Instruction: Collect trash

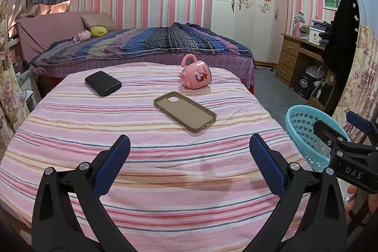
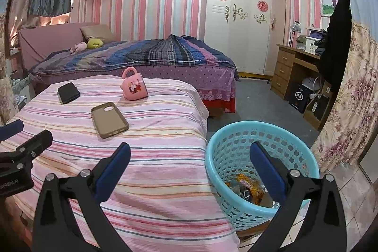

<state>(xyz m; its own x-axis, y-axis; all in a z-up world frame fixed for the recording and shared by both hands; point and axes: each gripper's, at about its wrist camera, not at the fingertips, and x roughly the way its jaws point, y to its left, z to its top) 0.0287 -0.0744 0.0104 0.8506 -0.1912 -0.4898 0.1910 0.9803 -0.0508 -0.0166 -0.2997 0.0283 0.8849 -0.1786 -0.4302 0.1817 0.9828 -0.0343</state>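
Observation:
A light blue mesh basket [image 2: 238, 141] stands on the floor right of the striped table; it holds orange and mixed wrappers [image 2: 248, 185]. It also shows in the left wrist view [image 1: 300, 124]. My right gripper [image 2: 190, 154] is open and empty, over the table's right edge and the basket's rim. My left gripper [image 1: 189, 145] is open and empty above the near part of the pink striped cloth [image 1: 141, 169]. The right gripper's body shows at the right of the left wrist view [image 1: 342, 148].
On the cloth lie a tan phone case [image 1: 185, 111], a black wallet-like case [image 1: 102, 83] and a tipped pink mug [image 1: 196, 74]. A bed [image 1: 141, 44] stands behind, a wardrobe [image 1: 245, 4] and desk [image 1: 297, 56] at the back right, a floral curtain [image 2: 349, 96] at right.

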